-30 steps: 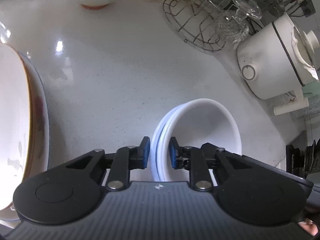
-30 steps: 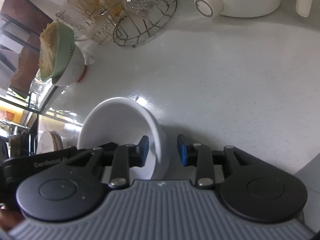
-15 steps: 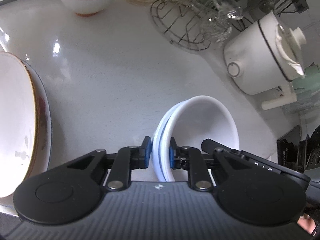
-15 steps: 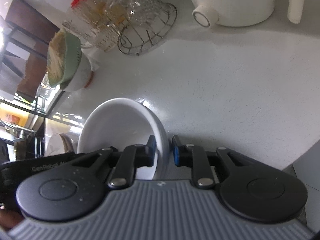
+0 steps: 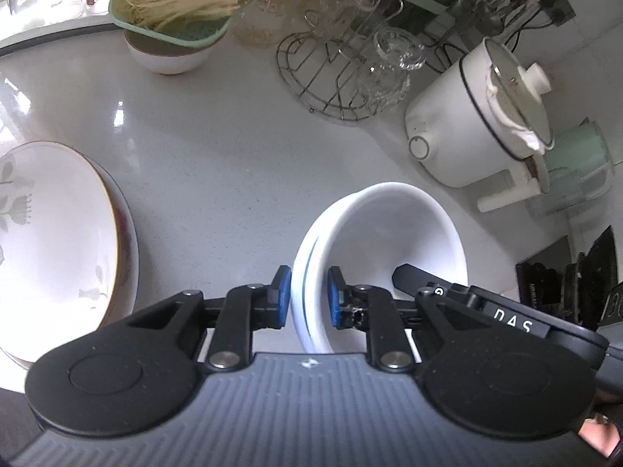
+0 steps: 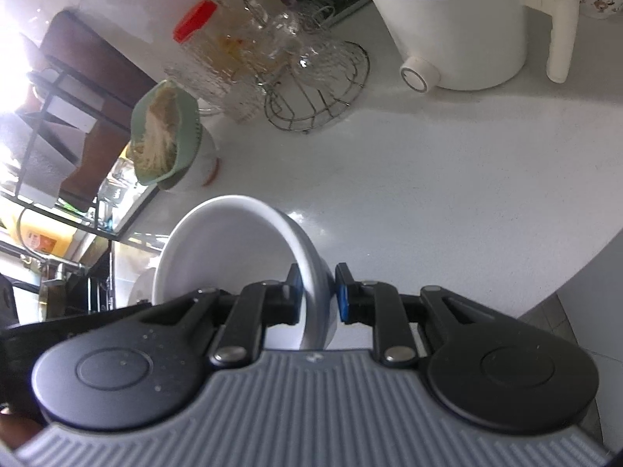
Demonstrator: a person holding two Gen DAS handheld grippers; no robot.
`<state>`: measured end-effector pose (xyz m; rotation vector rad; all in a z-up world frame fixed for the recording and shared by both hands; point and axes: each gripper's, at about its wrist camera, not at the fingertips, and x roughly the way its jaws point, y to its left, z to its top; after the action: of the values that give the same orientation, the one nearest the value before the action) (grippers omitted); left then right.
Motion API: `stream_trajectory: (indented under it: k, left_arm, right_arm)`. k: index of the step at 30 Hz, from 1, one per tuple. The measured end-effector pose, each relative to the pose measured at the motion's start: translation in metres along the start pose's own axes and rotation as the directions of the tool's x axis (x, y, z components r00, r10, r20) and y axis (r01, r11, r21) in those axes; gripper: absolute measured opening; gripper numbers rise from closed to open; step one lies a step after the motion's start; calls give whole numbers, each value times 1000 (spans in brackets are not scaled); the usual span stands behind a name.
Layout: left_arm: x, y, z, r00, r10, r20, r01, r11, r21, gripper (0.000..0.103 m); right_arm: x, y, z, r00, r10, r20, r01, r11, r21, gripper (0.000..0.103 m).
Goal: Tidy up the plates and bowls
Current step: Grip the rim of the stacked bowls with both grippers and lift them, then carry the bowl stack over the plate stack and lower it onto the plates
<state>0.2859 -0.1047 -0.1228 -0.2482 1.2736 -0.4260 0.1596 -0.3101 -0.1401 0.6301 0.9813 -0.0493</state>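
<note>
The white bowls (image 5: pixel 383 241), nested, hang above the counter (image 5: pixel 218 163), gripped on opposite rims: the left gripper (image 5: pixel 308 302) is clamped on one side, the right gripper (image 6: pixel 317 294) on the other. Left of the bowls lie stacked plates (image 5: pixel 58 233); beyond them stand a wire rack (image 5: pixel 331 78) and a white pot (image 5: pixel 467 132).

White speckled countertop (image 5: pixel 241 148) (glossy with window glare), dark shelving (image 6: pixel 70 89) behind.
</note>
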Motion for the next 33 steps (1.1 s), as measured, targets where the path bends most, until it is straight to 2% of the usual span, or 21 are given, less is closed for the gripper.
stream_trajectory:
  k: [9,14,25,33]
  left_arm:
    - [-37,22,-5,999,-18,28,17,1000,21,22]
    - [-46,65,-11,998,-41,38,44,996,-78,21]
    - [-89,146,-13,990,2,139,16,992,-129,21]
    - [-102,222,-5,983,-12,182,47,981,-187,22]
  right_arm:
    - [-14,35,-7,1000,10,29,-9,999,-41,21]
    - [-3,60,-16,999,32,18,-30,996,-84,21]
    - [31,133,-35,995,96,-6,-96,982,-160,21]
    - [69,187,-49,992,125,-17,-126,973,-195,21]
